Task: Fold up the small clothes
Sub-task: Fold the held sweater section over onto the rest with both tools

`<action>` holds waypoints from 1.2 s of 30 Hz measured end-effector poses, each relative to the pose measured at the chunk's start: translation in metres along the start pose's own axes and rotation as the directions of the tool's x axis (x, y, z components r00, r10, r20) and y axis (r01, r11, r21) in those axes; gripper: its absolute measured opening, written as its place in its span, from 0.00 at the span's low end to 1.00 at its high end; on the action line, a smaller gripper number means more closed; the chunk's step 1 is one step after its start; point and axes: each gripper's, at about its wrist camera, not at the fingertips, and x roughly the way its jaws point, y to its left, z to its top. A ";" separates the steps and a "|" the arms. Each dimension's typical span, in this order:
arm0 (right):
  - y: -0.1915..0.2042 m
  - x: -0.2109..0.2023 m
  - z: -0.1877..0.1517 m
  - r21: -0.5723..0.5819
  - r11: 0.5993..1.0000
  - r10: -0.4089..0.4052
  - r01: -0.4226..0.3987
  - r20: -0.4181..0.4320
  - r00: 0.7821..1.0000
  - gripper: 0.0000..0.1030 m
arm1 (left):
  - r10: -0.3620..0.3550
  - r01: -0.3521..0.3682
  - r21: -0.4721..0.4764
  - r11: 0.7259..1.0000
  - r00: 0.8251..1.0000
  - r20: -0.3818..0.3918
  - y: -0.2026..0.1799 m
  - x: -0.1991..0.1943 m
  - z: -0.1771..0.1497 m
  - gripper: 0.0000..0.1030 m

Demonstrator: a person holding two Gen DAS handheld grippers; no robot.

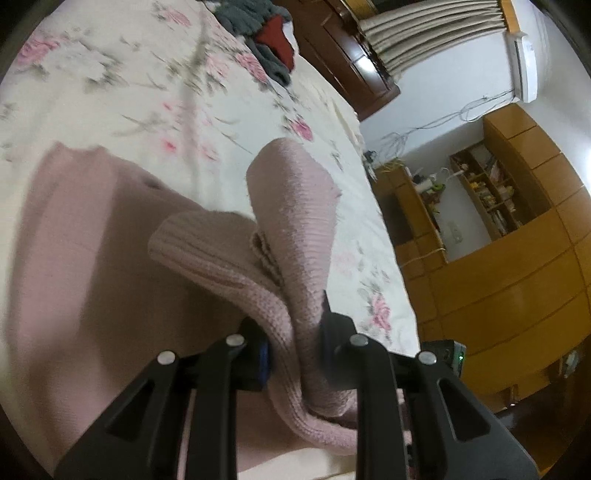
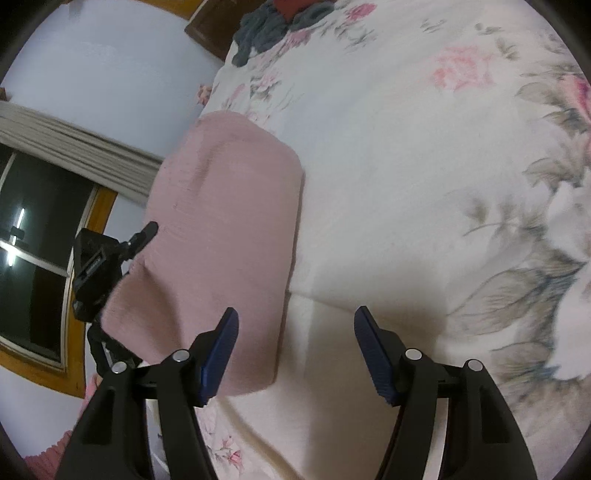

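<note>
Floral bedsheet (image 2: 406,166), pink sweater (image 2: 229,221) lengthwise away, left gripper (image 1: 295,354) pinching hem, right gripper (image 2: 295,350) released

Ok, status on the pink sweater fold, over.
Left gripper shut on sweater edge, lifted. Right gripper open, empty, above the sheet. Grey clothes far off, nothing in the way.

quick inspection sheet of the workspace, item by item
surface: bed with floral sheet, bare beside the garment
job's things: pink knit garment, partly folded; a ribbed part is lifted off the bed
clutter: grey and red clothes pile at the far end of the bed
grippers: left tongs shut on the knit; right tongs open, holding nothing
cables: loose wires along the wall
surroundings: wooden cabinets, curtain, air conditioner, dark window
</note>
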 end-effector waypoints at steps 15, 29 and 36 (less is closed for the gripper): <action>0.065 0.055 -0.019 -0.141 0.988 0.041 -0.057 -0.116 0.992 0.65 | 0.085 -0.082 -0.058 0.995 0.995 0.046 0.072 -0.065 0.027 0.19; 0.089 0.085 -0.018 -0.172 0.985 -0.006 -0.029 -0.195 0.981 0.55 | 0.082 -0.081 -0.145 0.986 0.997 -0.004 0.127 -0.066 0.012 0.27; 0.085 0.086 -0.017 -0.173 0.985 -0.023 -0.012 -0.196 0.980 0.54 | 0.148 -0.146 -0.068 0.987 0.989 0.016 0.098 -0.104 -0.012 0.32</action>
